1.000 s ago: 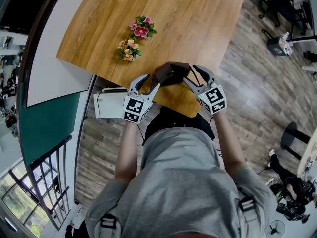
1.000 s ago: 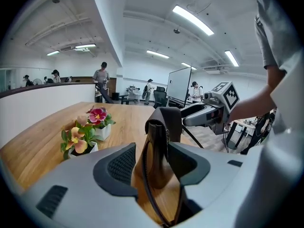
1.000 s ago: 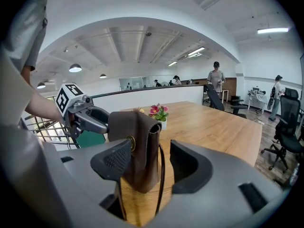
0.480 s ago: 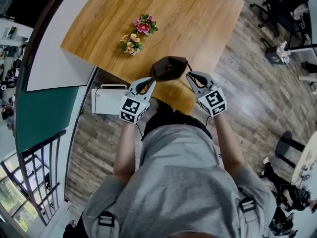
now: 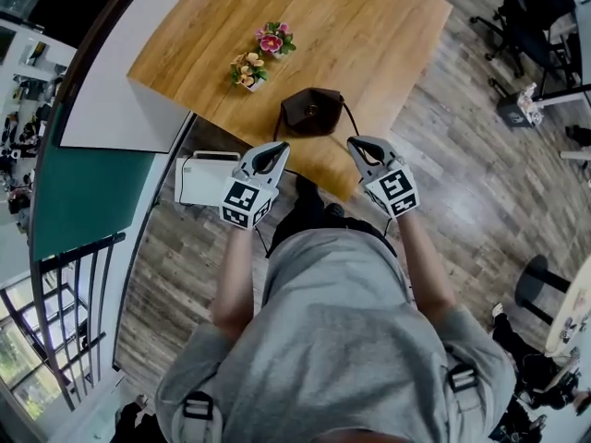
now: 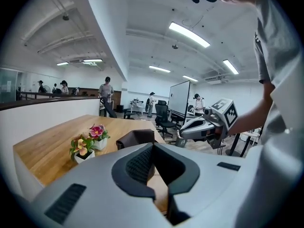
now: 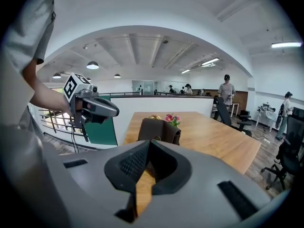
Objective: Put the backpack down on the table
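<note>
Both grippers have let go within the last second. In the head view, the left hand-held gripper (image 5: 274, 150) and the right hand-held gripper (image 5: 358, 144) were at the two sides of the brown backpack (image 5: 312, 112). Now they are drawn back toward the person, apart from it. The backpack stands alone on the table (image 5: 388, 26), near its front corner, not far from the small flowers (image 5: 261, 52). In the left gripper view the jaws have just been closing and are together, with nothing between them. The right gripper view shows the same, jaws together and empty. I judge that the backpack is put down and the task is done.
</note>
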A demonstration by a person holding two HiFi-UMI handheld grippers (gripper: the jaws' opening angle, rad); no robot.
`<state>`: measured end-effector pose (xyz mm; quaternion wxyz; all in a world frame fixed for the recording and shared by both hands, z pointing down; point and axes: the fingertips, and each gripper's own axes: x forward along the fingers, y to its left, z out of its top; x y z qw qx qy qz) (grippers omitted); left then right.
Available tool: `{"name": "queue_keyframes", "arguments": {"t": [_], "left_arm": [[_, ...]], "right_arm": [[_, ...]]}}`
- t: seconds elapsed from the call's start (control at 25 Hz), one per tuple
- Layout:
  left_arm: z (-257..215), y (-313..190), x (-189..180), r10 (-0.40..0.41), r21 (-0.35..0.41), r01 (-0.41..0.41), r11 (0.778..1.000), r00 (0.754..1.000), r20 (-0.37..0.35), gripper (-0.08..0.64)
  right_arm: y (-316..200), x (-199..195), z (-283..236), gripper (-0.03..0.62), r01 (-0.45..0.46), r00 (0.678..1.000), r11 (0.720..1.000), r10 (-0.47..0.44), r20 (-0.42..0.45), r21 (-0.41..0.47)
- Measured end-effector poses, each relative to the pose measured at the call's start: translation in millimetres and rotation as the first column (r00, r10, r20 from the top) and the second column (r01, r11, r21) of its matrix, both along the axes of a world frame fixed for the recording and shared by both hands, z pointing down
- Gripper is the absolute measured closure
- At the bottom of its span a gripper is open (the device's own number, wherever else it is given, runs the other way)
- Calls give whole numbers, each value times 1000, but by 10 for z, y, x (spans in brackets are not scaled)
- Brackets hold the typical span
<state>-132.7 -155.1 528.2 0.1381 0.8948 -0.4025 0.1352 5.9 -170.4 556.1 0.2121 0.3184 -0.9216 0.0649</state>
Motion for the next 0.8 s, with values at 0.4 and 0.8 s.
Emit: {"name": "queue_keyframes", "arguments": {"t": [0.4,0.8], "left_arm": [[-11,330,200,-25,-12,26,1000,999,26,538],[-33,641,310,-16,-18,17,1000,999,45,538]], "right_arm": [[258,289,-114,589,-15,1000,1000,15,21,16],[536,384,-104,589,-23,1000,999,23,12,23]]}}
